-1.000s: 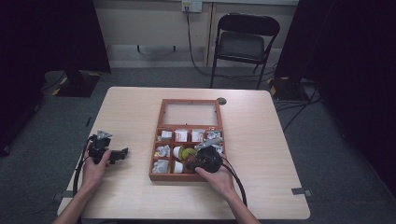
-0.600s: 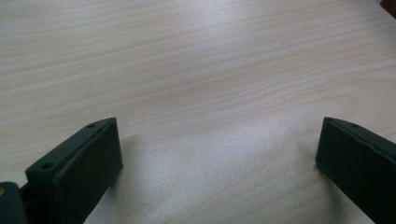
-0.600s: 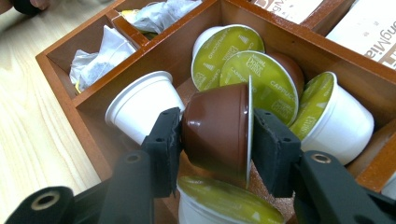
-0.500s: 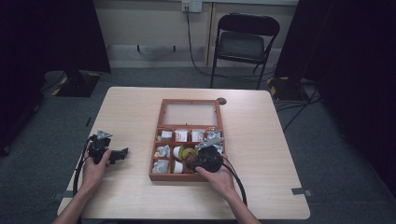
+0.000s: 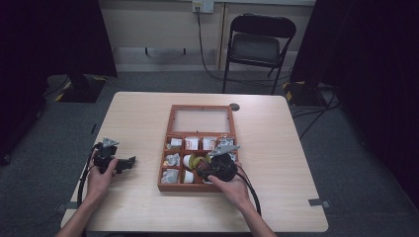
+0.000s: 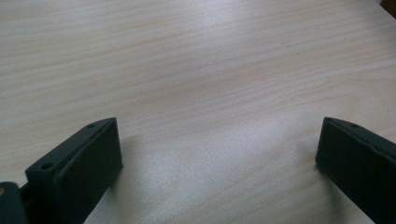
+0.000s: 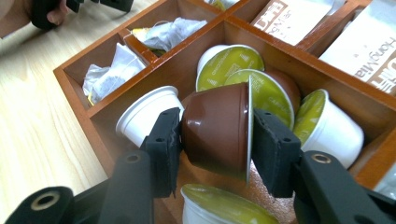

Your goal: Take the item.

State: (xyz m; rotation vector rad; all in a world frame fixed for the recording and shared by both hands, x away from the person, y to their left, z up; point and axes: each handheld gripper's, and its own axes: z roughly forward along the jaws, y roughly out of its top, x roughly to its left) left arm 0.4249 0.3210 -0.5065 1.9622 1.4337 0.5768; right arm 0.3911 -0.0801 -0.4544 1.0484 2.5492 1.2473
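A wooden compartment box [image 5: 169, 129] with a glass lid lies open at the table's middle. My right gripper [image 7: 215, 140] is shut on a brown coffee capsule [image 7: 219, 130] with a green foil lid, held on its side just above the box's middle compartment. White capsules [image 7: 336, 128] with green lids lie around it. In the high view the right gripper [image 5: 217, 165] sits over the box's front right part. My left gripper [image 5: 126, 163] rests on the table left of the box, its jaws wide apart over bare wood [image 6: 210, 84].
Tea bags [image 7: 112, 70] and paper sachets [image 7: 292, 18] fill the other compartments. A folding chair [image 5: 257, 44] stands beyond the table's far edge. A small dark disc [image 5: 234, 106] lies by the box's far right corner. Cables trail from both grippers toward the front edge.
Nothing has visibly moved in the high view; both hands and grippers hold the same places.
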